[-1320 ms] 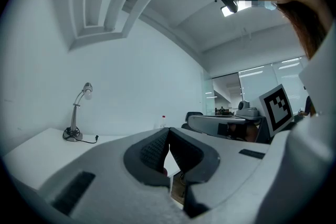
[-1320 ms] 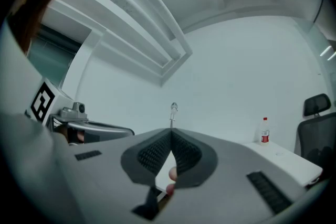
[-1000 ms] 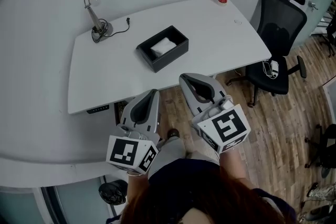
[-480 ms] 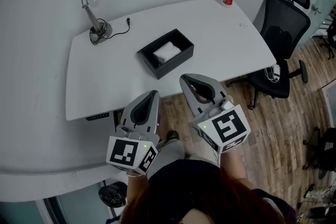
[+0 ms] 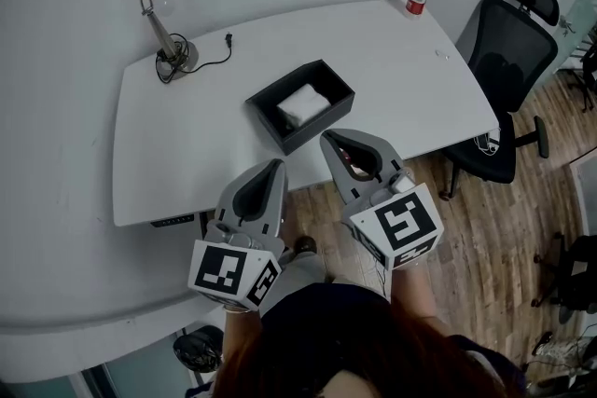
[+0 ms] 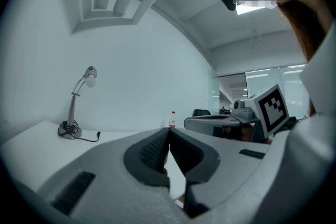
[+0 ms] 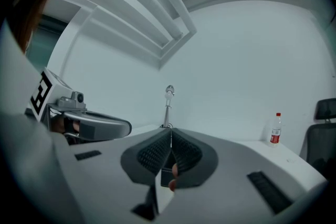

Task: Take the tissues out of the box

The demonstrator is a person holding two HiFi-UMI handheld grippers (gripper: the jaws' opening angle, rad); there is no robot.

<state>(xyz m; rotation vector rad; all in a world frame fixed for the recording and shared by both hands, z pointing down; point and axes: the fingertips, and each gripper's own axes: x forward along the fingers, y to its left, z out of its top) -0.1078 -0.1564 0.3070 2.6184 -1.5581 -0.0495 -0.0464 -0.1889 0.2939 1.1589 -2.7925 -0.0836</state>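
left gripper and right gripper both had their jaws pressed together on nothing as i held them level. ahead of their tips lay the white table, the black box just beyond the right gripper's tip, tissues inside it.

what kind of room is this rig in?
Probably an office: a white desk with a desk lamp on it, a black swivel chair pulled up beside it, and wood-look flooring underneath.
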